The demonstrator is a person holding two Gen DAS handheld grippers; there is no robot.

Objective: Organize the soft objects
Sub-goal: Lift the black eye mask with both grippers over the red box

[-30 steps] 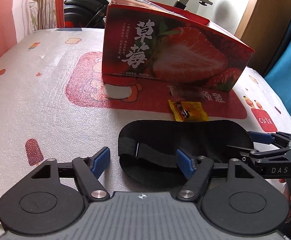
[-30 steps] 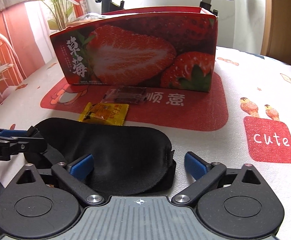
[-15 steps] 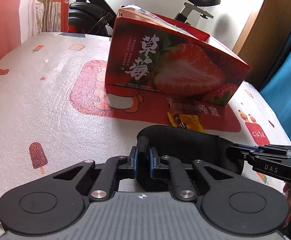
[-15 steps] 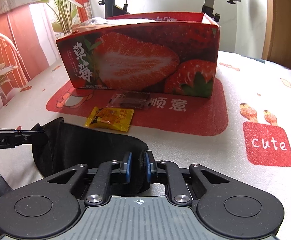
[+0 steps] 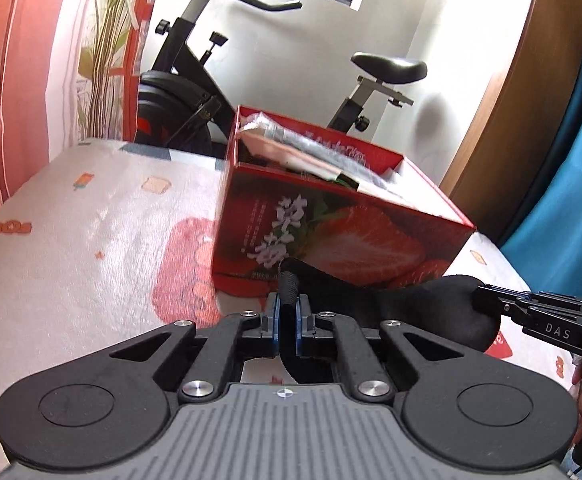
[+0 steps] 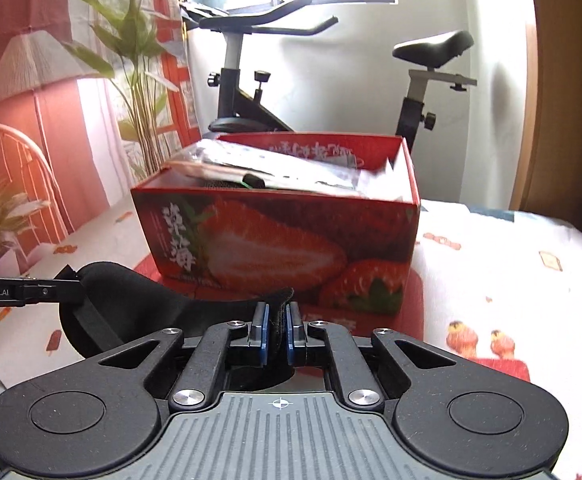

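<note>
A black sleep mask [image 5: 411, 300] hangs in the air between my two grippers, in front of the red strawberry box [image 5: 331, 236]. My left gripper [image 5: 287, 312] is shut on the mask's left end. My right gripper [image 6: 277, 328] is shut on its right end; the mask [image 6: 139, 304] sags between them. In the left wrist view the right gripper [image 5: 491, 300] reaches in from the right. In the right wrist view the left gripper [image 6: 79, 292] reaches in from the left. The open-topped box [image 6: 283, 236] holds several plastic-wrapped packets.
The table [image 5: 71, 260] has a white cloth with red cartoon prints. An exercise bike [image 6: 251, 92] stands behind the table. A plant [image 6: 139, 72] and a red curtain are at the left. A wooden door and a blue curtain [image 5: 571, 184] are at the right.
Both grippers closed on the mask's ends and have lifted it off the table toward the box. The view now looks down into the box's open top.
</note>
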